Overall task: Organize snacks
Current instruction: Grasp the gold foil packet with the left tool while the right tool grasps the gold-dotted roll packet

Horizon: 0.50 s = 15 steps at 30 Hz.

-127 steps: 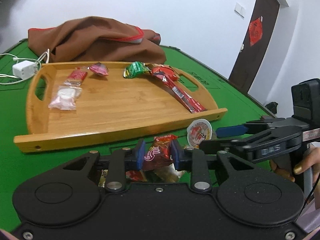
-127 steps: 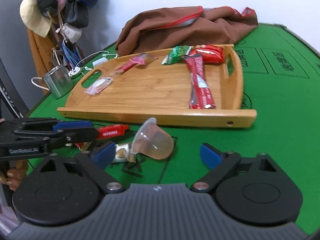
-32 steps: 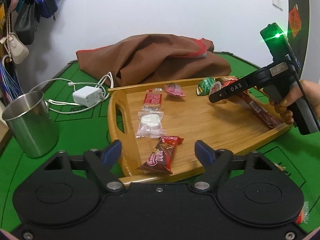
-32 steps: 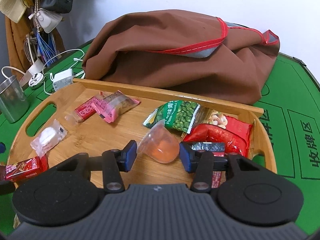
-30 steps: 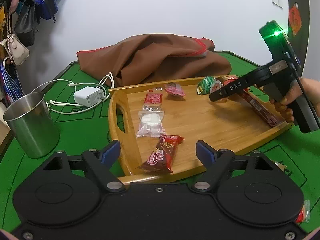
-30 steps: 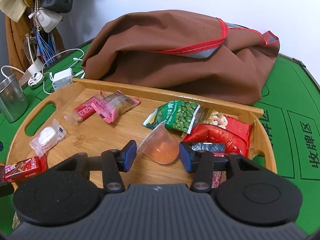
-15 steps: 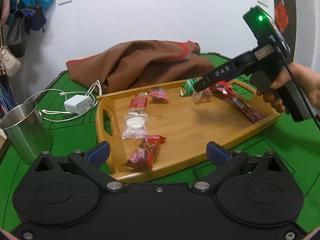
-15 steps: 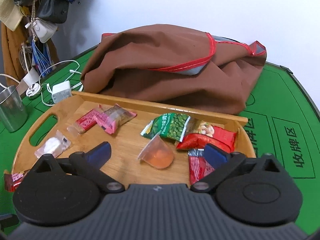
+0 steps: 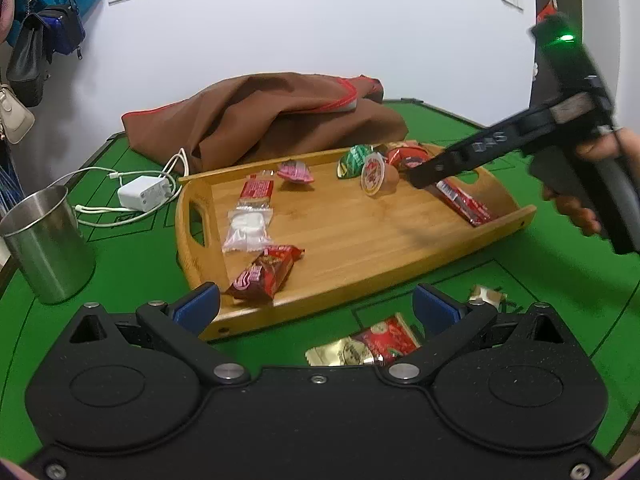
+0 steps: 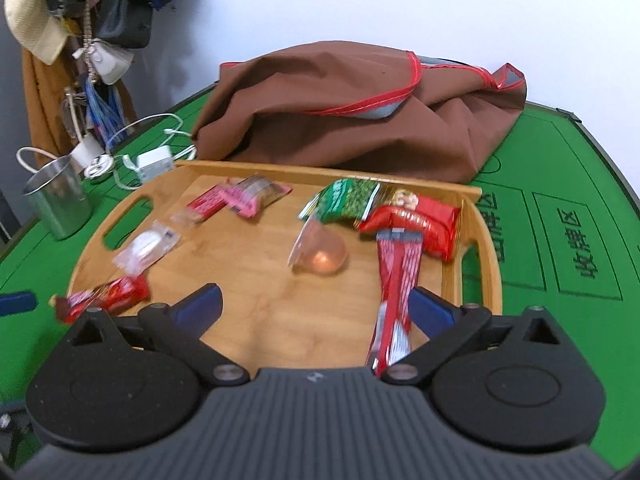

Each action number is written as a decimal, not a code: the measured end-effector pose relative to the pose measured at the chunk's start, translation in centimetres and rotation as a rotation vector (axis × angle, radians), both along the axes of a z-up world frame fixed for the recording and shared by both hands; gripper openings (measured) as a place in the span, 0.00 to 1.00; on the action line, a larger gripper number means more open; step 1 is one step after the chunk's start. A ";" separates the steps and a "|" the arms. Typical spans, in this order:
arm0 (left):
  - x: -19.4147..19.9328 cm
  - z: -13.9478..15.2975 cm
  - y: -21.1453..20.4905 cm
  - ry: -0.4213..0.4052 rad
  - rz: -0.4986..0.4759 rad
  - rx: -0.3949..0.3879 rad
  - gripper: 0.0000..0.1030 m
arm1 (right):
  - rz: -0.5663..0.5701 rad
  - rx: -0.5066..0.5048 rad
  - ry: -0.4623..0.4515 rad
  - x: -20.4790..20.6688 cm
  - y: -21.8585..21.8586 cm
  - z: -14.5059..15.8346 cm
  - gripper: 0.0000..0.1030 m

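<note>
Both drops are done: the left hand-held gripper (image 9: 316,306) and right hand-held gripper (image 10: 314,306) have just spread wide and hold nothing, with the jelly cup (image 10: 320,250) and red bar (image 9: 266,274) lying on the tray (image 9: 360,264). Next, I judge, comes the red-and-gold packet (image 9: 368,348) on the near counter (image 9: 132,264), needing a lowered, centred approach.

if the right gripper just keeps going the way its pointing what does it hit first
Probably the bare wood of the tray. The right gripper is open and empty, angled down at the floor of the tray, with the jelly cup lying just beyond. Depth is hard to judge, so the cup could come first.
</note>
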State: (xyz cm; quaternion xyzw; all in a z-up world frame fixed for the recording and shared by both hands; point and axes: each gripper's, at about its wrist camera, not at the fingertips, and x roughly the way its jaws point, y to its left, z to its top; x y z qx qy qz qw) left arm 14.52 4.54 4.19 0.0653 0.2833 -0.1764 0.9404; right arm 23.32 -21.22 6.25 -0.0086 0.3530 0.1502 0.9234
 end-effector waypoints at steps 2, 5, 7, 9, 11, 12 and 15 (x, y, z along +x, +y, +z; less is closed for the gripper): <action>-0.4 -0.1 0.1 0.002 0.003 -0.002 1.00 | 0.014 0.015 -0.002 -1.3 -0.3 0.0 1.00; -0.8 -0.3 0.3 0.014 0.008 -0.024 1.00 | 0.041 0.029 -0.001 -3.3 -0.5 -0.2 1.00; -1.1 -0.6 0.4 0.025 0.015 -0.037 1.00 | 0.057 0.020 -0.005 -4.6 -0.5 -0.3 1.00; -1.3 -0.9 0.5 0.036 0.022 -0.040 1.00 | 0.076 -0.005 -0.017 -5.9 -0.3 -0.6 1.00; -1.5 -1.2 0.5 0.048 0.028 -0.040 1.00 | 0.094 -0.031 -0.029 -7.1 0.0 -0.8 1.00; -1.7 -1.4 0.5 0.054 0.030 -0.042 1.00 | 0.102 -0.043 -0.031 -7.5 0.1 -1.0 1.00; -2.0 -1.7 0.6 0.068 0.036 -0.060 1.00 | 0.108 -0.071 -0.026 -8.6 0.4 -1.9 1.00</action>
